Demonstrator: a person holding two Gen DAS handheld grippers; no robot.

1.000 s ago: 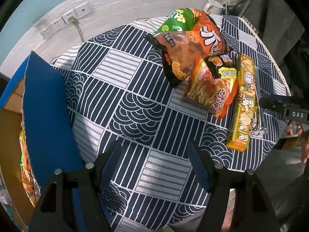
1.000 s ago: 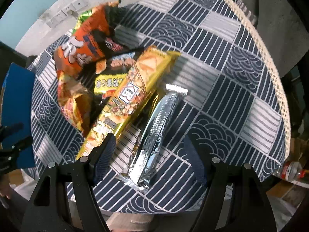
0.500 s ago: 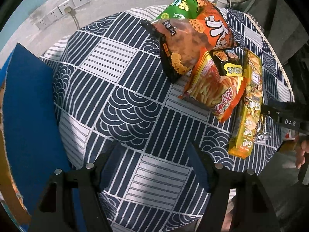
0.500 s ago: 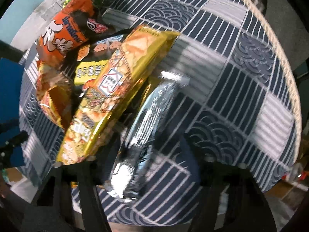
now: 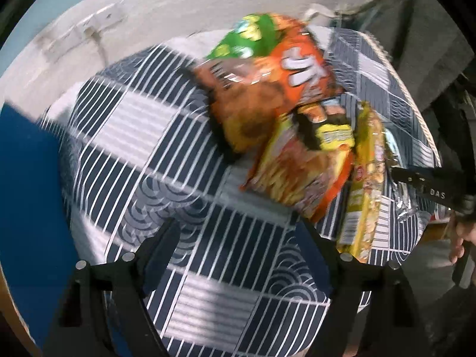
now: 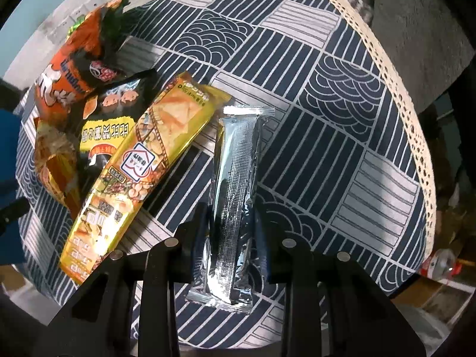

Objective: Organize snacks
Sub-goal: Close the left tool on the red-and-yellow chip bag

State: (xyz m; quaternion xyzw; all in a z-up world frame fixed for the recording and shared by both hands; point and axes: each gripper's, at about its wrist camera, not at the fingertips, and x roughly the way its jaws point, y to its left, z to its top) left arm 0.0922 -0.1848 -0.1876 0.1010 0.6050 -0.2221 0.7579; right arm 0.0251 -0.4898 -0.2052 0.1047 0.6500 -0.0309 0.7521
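- Since a second ago, the right gripper (image 6: 230, 232) has gone from standing wide above the silver packet (image 6: 235, 196) to closing in on it; its fingers (image 6: 197, 232) now press the packet's two long edges near its near end, almost fully closed.
- Over the same second the left gripper (image 5: 238, 253) has drifted across the bench (image 5: 125, 136) toward the snack pile, and its view is smeared with motion blur.
- At the far left of the left wrist view stands a blue panel (image 5: 26, 196), next to the bench's patterned navy-and-white cloth.
- Left gripper: its jaws are opening, the fingers (image 5: 160, 250) spread wide with only bare cloth between them; nothing is held.
- Right of centre in that view lies the pile: a green bag (image 5: 247, 38) farthest off, an orange bag (image 5: 285, 86) overlapping it, and a red-and-yellow bag (image 5: 300, 175) nearer.
- Just right of those runs a long yellow packet (image 5: 366, 184), reaching to the near right edge of the bench.
- At the far right of that view the right gripper's black body reaches in over the bench edge.
- In the right wrist view the silver packet lies lengthwise on the cloth, just right of the yellow packet, its far end pointing away.
- A cream lace trim (image 6: 395, 95) borders the cloth along the right edge.
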